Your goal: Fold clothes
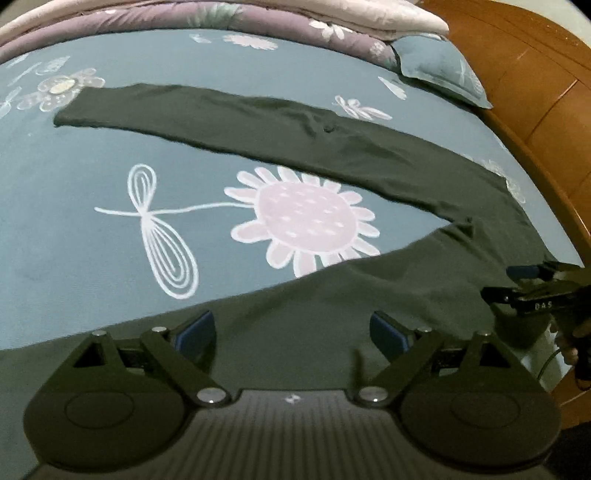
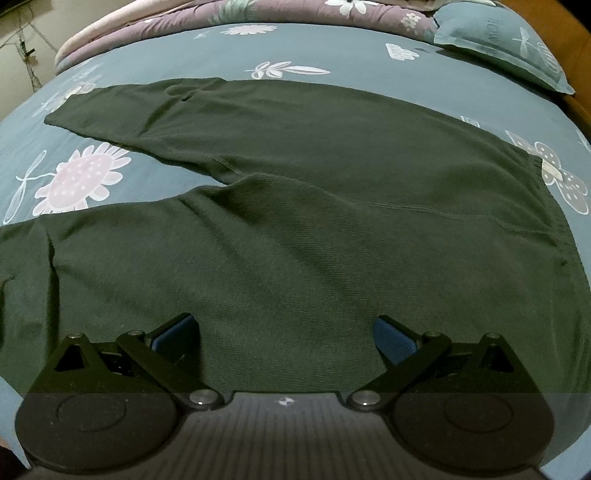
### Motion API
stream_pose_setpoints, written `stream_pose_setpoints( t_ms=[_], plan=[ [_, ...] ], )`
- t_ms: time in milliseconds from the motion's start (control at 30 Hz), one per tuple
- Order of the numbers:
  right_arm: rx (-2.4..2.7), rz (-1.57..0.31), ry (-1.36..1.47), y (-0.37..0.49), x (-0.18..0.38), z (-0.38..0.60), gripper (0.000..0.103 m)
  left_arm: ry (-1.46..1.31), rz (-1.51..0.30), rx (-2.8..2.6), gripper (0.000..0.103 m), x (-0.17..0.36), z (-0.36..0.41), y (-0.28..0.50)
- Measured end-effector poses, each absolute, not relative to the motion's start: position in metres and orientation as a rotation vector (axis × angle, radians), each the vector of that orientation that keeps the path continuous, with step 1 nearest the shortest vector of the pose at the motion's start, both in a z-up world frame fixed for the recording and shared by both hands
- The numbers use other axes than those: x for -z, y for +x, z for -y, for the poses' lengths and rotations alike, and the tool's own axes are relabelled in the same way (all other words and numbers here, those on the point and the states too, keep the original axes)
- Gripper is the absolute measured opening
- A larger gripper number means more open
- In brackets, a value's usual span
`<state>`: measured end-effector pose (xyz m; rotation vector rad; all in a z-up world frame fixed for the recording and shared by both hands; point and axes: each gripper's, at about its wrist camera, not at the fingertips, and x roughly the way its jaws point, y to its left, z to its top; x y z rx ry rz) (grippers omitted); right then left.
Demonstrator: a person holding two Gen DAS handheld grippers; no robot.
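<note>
A dark green pair of knit trousers [image 1: 332, 147] lies spread flat on a teal bedsheet printed with white and pink flowers [image 1: 92, 184]. In the left wrist view, one leg runs as a long narrow band from its cuff at the far left, beside a pale flower print, across the sheet to the right, where it joins the other leg; that second leg sweeps back toward the camera and passes under the left gripper [image 1: 291, 332]. A large pink daisy print [image 1: 303, 218] shows in the wedge of bare sheet between the two legs. The left gripper hovers over the near leg with its blue-padded black fingers [image 1: 197, 330] spread wide apart and nothing between them. At the right edge of this view the right gripper [image 1: 532, 284] appears, held in a hand, low over the trousers near the edge of the bed; from here its jaws cannot be judged.

In the right wrist view the trousers [image 2: 314, 206] fill most of the frame, legs splitting toward the left and the waistband at the right. The right gripper [image 2: 286, 334] hangs above the fabric, blue pads [image 2: 393, 338] far apart, gripping nothing. A purple floral quilt [image 2: 221, 11] lies folded along the far side, a teal pillow [image 2: 498, 40] at the far right, next to a brown wooden bed frame [image 1: 535, 74].
</note>
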<state>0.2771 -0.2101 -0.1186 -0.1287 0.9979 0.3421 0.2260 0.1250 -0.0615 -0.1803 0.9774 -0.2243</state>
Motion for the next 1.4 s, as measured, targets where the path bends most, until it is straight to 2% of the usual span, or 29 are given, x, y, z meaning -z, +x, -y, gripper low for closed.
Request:
stream_pose_setpoints(
  t_ms=[133,433,600,800,1067,1300,1400],
  plan=[
    [-0.325,-0.995,-0.124,0.277,0.118,0.209,0.103,-0.194,-1.003,0.206,0.091,0.076,-0.127,0.231],
    [-0.300,-0.989,-0.117,0.273,0.118,0.208,0.103,-0.177,-0.961,0.159,0.091,0.058,-0.153,0.205],
    [-0.292,-0.991,-0.114,0.274,0.118,0.208,0.103,-0.205,-0.979,0.035,0.091,0.073,-0.182,0.199],
    [-0.282,-0.996,-0.114,0.274,0.118,0.206,0.103,-0.223,-0.942,-0.045,0.091,0.063,-0.211,0.197],
    [-0.267,-0.999,-0.110,0.274,0.118,0.205,0.103,-0.172,-0.978,0.014,0.091,0.077,-0.196,0.185],
    [-0.266,-1.005,-0.110,0.275,0.118,0.205,0.103,-0.077,-0.957,0.117,0.091,0.065,-0.182,0.159],
    [-0.266,-1.008,-0.111,0.275,0.118,0.205,0.103,-0.032,-1.014,0.110,0.091,0.076,-0.182,0.146]
  ],
)
